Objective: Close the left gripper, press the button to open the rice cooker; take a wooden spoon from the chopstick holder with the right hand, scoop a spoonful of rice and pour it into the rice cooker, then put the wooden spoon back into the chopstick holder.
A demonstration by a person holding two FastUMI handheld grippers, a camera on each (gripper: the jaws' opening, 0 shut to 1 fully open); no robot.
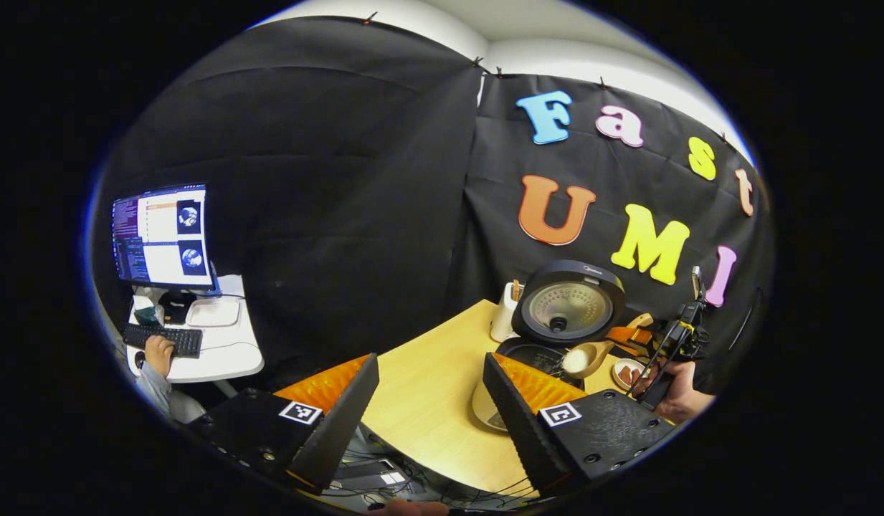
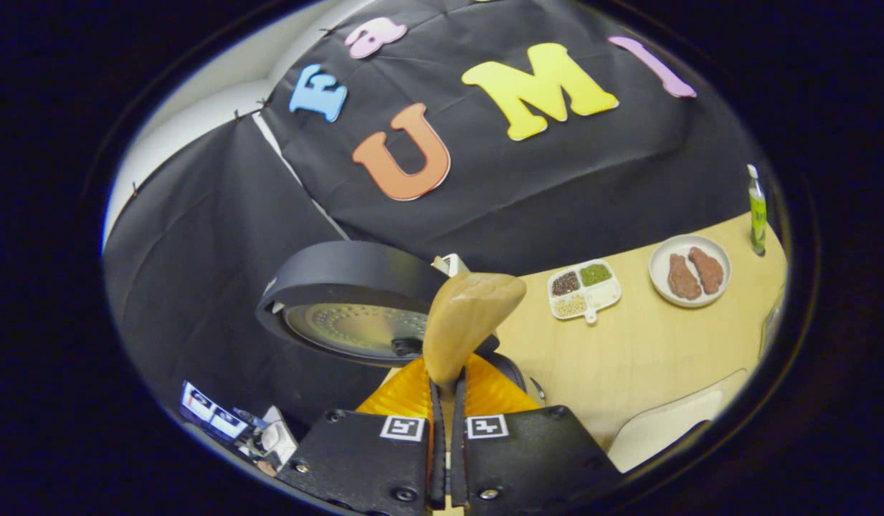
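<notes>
The left gripper (image 1: 429, 401) hangs above the near edge of the wooden table (image 1: 427, 380) with its two fingers spread wide apart and nothing between them. Past it, near the table's far edge, stands the rice cooker (image 1: 556, 344) with its round lid (image 1: 569, 304) swung up and standing upright, the metal inner plate facing forward. Just beside the cooker, on its left in the left gripper view, stands the white chopstick holder (image 1: 505, 315), with a wooden handle poking out of the top.

The right gripper (image 2: 447, 394) is clenched on the handle of the wooden spoon (image 2: 467, 319), both fingers pressed against it so that hardly any gap is left between them. In the right gripper view the back of the spoon's bowl faces the camera and rises in front of the raised lid (image 2: 348, 301). In the left gripper view the same spoon (image 1: 588, 356) is held at the open mouth of the cooker, with white rice (image 1: 575, 361) in its bowl, and a hand (image 1: 678, 394) grips the tool behind it.

Farther along the table, toward its far edge in the right gripper view, lie a divided tray (image 2: 583, 290) of grains and beans, a plate (image 2: 690, 271) with two brown pieces on it, and a green bottle (image 2: 757, 211) standing upright at the corner.

Off the table, a person's hand (image 1: 158, 354) rests on a keyboard (image 1: 163, 338) at a small white desk (image 1: 212, 344) with a lit monitor (image 1: 162, 235)
</notes>
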